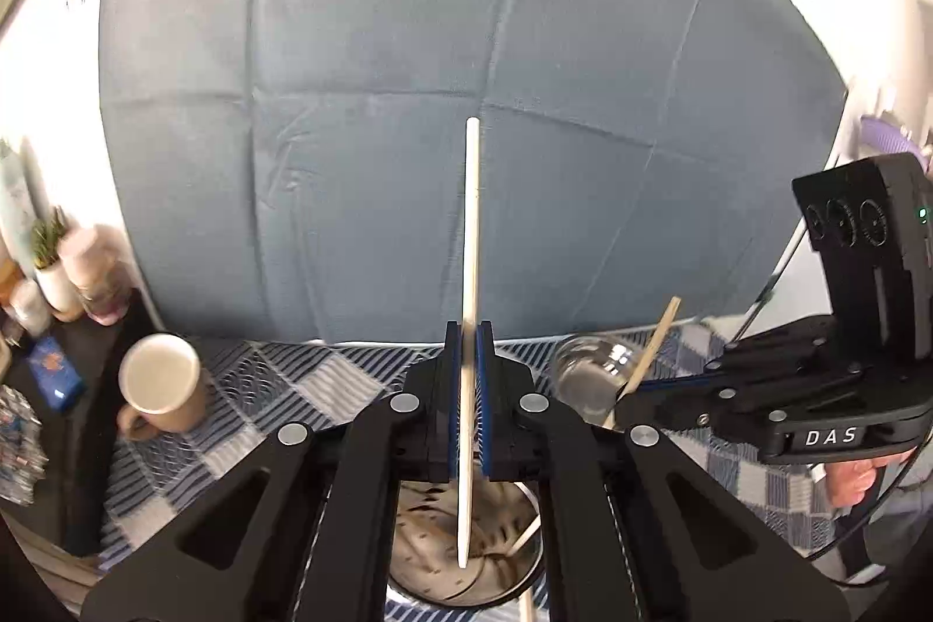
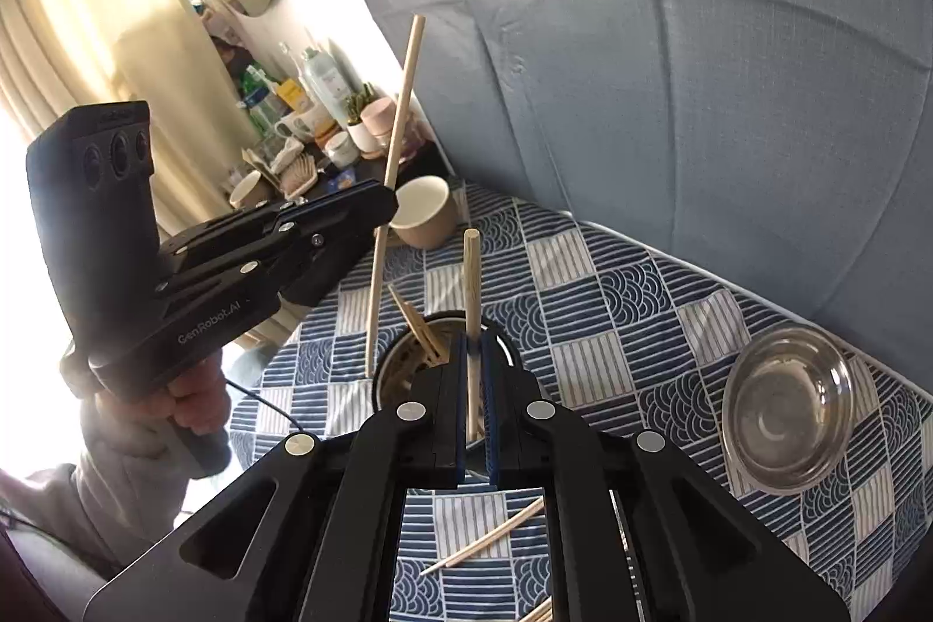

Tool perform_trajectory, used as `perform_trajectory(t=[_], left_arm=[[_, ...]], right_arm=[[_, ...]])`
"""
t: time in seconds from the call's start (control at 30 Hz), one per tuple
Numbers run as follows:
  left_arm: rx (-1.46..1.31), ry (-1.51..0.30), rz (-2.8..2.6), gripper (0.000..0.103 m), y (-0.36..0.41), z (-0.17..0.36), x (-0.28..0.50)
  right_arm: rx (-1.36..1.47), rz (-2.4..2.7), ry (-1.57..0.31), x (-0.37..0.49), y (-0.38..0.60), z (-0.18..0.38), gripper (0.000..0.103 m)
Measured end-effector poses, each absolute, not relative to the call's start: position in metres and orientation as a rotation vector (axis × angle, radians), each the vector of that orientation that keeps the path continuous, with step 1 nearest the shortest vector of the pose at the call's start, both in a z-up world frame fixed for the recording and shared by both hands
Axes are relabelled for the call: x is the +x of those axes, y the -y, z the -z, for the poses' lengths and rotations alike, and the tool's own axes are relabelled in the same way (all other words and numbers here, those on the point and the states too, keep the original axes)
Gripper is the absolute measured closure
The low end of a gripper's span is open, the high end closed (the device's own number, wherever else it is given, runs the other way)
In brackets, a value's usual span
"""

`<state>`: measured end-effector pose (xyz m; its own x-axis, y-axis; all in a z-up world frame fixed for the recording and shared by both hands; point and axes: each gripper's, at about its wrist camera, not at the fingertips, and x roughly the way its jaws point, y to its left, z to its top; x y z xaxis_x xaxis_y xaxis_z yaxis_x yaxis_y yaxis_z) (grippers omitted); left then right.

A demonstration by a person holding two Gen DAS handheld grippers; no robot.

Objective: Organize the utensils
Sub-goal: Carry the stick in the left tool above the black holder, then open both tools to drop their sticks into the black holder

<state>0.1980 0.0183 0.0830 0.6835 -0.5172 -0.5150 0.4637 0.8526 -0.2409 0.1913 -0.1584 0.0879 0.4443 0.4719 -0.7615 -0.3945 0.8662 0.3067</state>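
Observation:
My left gripper [image 1: 468, 359] is shut on a pale wooden chopstick [image 1: 471, 237], held upright above a round metal holder [image 1: 501, 581]. The same gripper [image 2: 382, 202] and chopstick [image 2: 402, 97] show in the right wrist view. My right gripper [image 2: 475, 359] is shut on another wooden chopstick [image 2: 470, 284], upright over the metal holder [image 2: 402, 359], which has several chopsticks leaning in it. The right gripper [image 1: 627, 392] with its chopstick [image 1: 656, 342] shows at the right of the left wrist view.
A beige mug [image 1: 166, 380] [image 2: 423, 211] and a glass bowl [image 1: 589, 371] [image 2: 787, 418] stand on the blue patterned cloth [image 2: 612, 307]. Loose chopsticks [image 2: 484, 543] lie near the front. A blue padded headboard [image 1: 408, 97] is behind. A cluttered side table [image 2: 303, 144] is at the left.

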Motion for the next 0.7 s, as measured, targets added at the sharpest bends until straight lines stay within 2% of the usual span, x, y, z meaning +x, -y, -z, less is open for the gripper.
perform_trajectory(t=[0.23, 0.43, 0.5, 0.57, 0.6, 0.63, 0.67, 0.7], left_arm=[[-0.08, -0.663, 0.542, 0.098, -0.011, -0.032, 0.201], [-0.084, -0.657, 0.575, 0.096, -0.019, -0.022, 0.191], [-0.075, -0.642, 0.574, 0.084, -0.022, -0.024, 0.188], [-0.077, -0.644, 0.557, 0.064, -0.027, -0.028, 0.187], [-0.091, -0.636, 0.544, 0.057, -0.031, -0.03, 0.186], [-0.102, -0.632, 0.533, 0.044, -0.034, -0.031, 0.185], [-0.111, -0.631, 0.521, 0.038, -0.037, -0.033, 0.184], [-0.115, -0.63, 0.512, 0.038, -0.04, -0.035, 0.182]], right_arm=[[0.101, -0.525, -1.01, 0.195, 0.163, -0.071, 0.098], [0.112, -0.53, -1.018, 0.194, 0.163, -0.064, 0.095], [0.11, -0.534, -1.008, 0.193, 0.162, -0.066, 0.094], [0.11, -0.524, -0.998, 0.193, 0.162, -0.069, 0.089], [0.114, -0.514, -0.98, 0.192, 0.164, -0.072, 0.078], [0.115, -0.509, -0.966, 0.191, 0.165, -0.075, 0.065], [0.114, -0.508, -0.952, 0.189, 0.166, -0.077, 0.061], [0.11, -0.502, -0.934, 0.187, 0.168, -0.081, 0.061]])
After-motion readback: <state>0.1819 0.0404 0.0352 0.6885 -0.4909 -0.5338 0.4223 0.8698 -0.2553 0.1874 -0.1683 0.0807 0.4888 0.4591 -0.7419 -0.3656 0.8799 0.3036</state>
